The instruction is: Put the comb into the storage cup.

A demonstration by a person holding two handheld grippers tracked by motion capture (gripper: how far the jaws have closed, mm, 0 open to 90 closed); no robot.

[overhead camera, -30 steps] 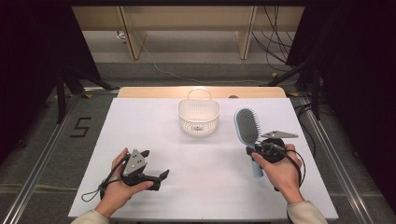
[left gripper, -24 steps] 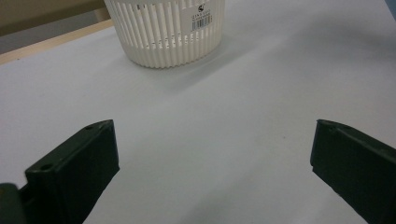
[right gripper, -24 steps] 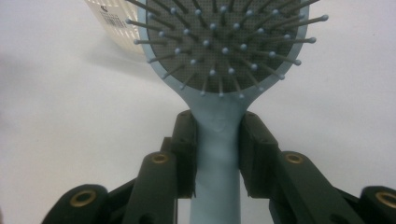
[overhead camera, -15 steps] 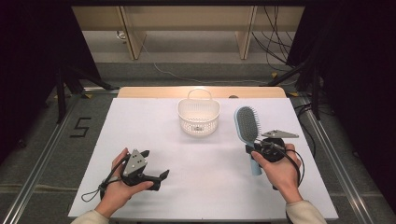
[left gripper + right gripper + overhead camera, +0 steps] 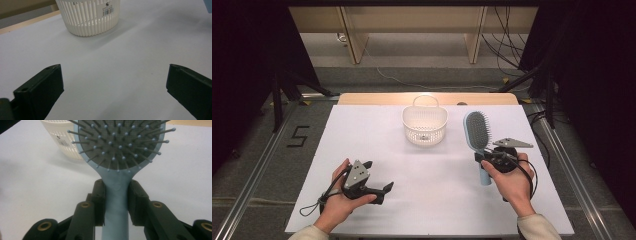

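On the white table [image 5: 437, 200], the biggest thing is the white slatted basket [image 5: 424, 124], which stands ahead of both claws near the far edge. It lies well ahead of the left claw [image 5: 379, 190] and ahead and to the left of the right claw [image 5: 484, 159]. Next in size is the blue hairbrush [image 5: 477, 131], bristles up, whose head reaches forward from the right claw and sits just beside the basket. The right claw's jaws are closed on the brush handle [image 5: 116, 202], pressing it from both sides. The left claw rests low over bare table in the person's left hand [image 5: 339, 205], its jaws spread wide with nothing between them.
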